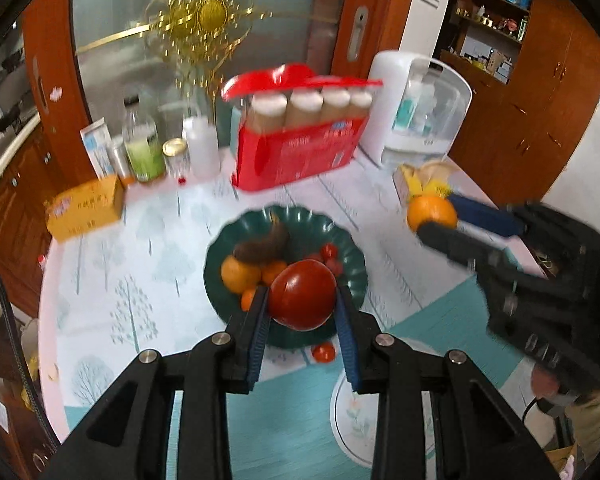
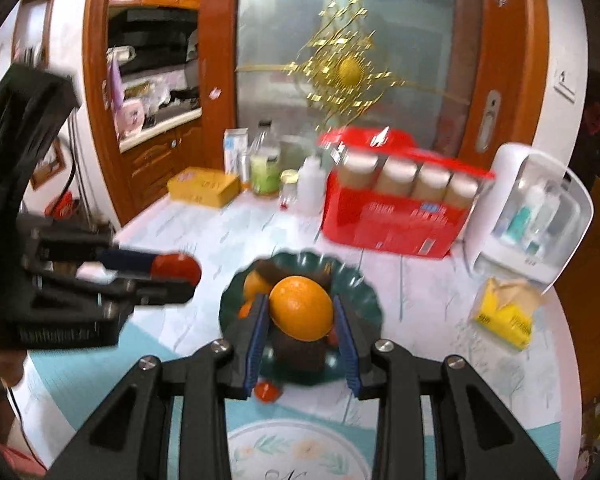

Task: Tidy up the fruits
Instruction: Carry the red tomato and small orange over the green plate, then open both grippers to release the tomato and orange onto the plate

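While my left gripper (image 1: 303, 300) is clenched on a big red tomato (image 1: 302, 294) and my right gripper (image 2: 300, 312) grasps an orange (image 2: 301, 307), both fruits hang above the green plate (image 1: 352, 280) on the surface (image 1: 112, 280). That plate holds a dark brown fruit (image 1: 262, 245), other oranges (image 1: 239, 273) and small red tomatoes (image 1: 329, 250). One small tomato (image 1: 324, 352) lies just beside its near rim. Behind stand a red carton of cups (image 1: 296, 152), bottles (image 1: 142, 146), a yellow box (image 1: 85, 204) and a white case (image 1: 420, 108).
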The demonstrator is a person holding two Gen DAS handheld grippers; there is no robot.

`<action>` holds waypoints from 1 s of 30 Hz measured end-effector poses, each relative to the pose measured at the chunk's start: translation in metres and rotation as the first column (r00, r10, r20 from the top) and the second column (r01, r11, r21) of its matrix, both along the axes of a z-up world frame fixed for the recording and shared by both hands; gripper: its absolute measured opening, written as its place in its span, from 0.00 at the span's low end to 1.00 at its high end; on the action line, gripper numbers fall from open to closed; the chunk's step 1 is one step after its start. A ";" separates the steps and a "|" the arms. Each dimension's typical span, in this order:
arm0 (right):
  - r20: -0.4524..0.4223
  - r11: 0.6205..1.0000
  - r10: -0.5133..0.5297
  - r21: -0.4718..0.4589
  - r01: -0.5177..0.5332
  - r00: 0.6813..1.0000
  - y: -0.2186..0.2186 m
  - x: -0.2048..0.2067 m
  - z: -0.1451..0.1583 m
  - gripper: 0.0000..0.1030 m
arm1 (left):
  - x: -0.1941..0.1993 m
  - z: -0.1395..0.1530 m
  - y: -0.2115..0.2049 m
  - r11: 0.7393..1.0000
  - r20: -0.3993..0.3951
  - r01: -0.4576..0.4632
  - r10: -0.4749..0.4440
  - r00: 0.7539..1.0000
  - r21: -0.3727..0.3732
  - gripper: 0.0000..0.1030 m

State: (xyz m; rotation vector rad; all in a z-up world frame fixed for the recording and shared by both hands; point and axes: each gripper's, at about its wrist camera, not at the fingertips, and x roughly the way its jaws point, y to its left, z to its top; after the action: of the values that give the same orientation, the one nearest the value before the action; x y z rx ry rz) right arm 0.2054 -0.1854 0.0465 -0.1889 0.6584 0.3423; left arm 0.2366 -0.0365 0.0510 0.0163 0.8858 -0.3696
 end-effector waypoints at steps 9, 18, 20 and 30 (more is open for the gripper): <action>-0.173 0.983 -0.082 0.148 0.109 0.981 -0.029 0.090 0.008 0.32 | 0.030 -0.020 -0.011 0.994 0.023 -0.092 0.091 0.996 0.056 0.30; -0.396 0.962 -0.101 0.195 0.192 0.913 -0.029 0.148 -0.094 0.32 | 0.061 -0.124 -0.015 0.987 -0.174 -0.161 0.156 0.972 -0.018 0.30; -0.431 0.958 -0.091 0.209 0.198 0.898 -0.027 0.157 -0.113 0.32 | 0.066 -0.135 -0.017 0.985 -0.186 -0.169 0.164 0.969 -0.015 0.30; -0.532 0.959 -0.068 0.199 0.202 0.844 -0.019 0.191 -0.180 0.34 | 0.081 -0.177 -0.027 0.987 -0.233 -0.159 0.159 0.959 0.019 0.30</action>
State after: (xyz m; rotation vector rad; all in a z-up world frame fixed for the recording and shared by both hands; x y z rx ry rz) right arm 0.3965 -0.2043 -0.1339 0.2039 1.1542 0.3370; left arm 0.3177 -0.0633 -0.1257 -0.1005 1.1127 -0.2230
